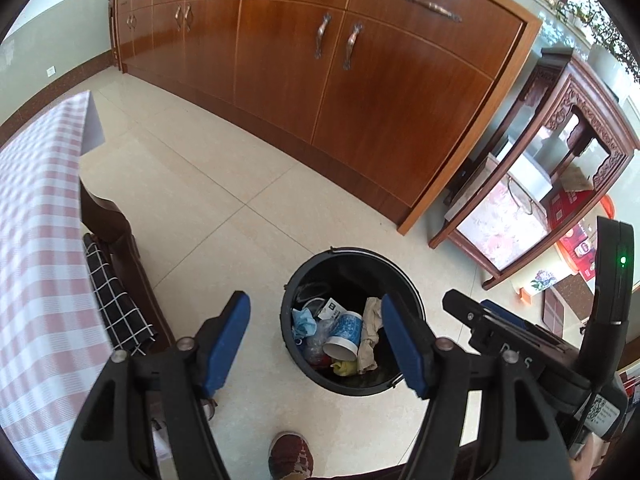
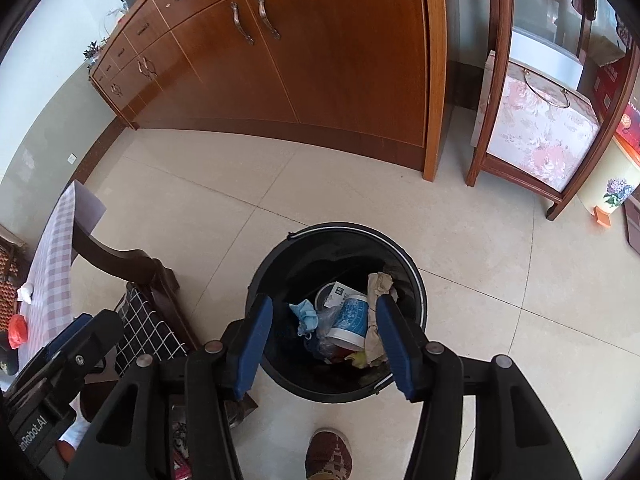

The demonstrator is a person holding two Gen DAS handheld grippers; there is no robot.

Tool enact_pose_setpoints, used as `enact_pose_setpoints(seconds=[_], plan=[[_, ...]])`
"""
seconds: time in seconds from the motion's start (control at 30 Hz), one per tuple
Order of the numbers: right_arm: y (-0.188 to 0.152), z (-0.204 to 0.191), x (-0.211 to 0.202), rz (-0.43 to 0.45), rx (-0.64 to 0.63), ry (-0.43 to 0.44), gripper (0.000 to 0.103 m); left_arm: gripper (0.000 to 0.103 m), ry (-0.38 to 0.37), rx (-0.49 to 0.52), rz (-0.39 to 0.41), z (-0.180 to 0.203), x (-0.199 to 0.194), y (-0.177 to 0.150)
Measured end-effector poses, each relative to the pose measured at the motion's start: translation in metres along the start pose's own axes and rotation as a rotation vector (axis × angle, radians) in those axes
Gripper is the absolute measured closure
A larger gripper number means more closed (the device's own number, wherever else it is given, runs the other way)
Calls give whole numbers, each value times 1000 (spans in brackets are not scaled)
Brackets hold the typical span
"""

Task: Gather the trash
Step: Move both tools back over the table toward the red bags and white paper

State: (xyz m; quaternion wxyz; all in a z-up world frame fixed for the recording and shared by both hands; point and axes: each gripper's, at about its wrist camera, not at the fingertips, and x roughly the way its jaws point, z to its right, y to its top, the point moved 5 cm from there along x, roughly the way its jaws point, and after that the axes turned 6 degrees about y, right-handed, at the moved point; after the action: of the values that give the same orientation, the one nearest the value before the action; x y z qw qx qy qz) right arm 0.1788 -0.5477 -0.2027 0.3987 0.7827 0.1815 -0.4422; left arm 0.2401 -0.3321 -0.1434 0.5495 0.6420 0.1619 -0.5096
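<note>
Both left tongs [image 1: 316, 320] and right tongs [image 2: 325, 322] gape wide, empty, above the black bin [image 2: 404, 252].

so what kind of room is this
Most likely a home dining or living room: a long wooden sideboard against the wall, a table with a pink checked cloth, and a black trash bin on the tiled floor.
</note>
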Motion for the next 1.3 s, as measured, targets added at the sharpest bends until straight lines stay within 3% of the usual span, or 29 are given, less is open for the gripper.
enact_pose_setpoints(seconds=[0.27,0.73,1.3], plan=[[-6,-70,-36,52,-90,110,45,34,35,-40,61,-41,-50,-1],[-34,-230,-55,50,-323,308,45,34,214,-226,164,-168,-124,-17],[-89,-394,-38,-29,-564,456,45,34,389,-440,189,-315,-154,-49]])
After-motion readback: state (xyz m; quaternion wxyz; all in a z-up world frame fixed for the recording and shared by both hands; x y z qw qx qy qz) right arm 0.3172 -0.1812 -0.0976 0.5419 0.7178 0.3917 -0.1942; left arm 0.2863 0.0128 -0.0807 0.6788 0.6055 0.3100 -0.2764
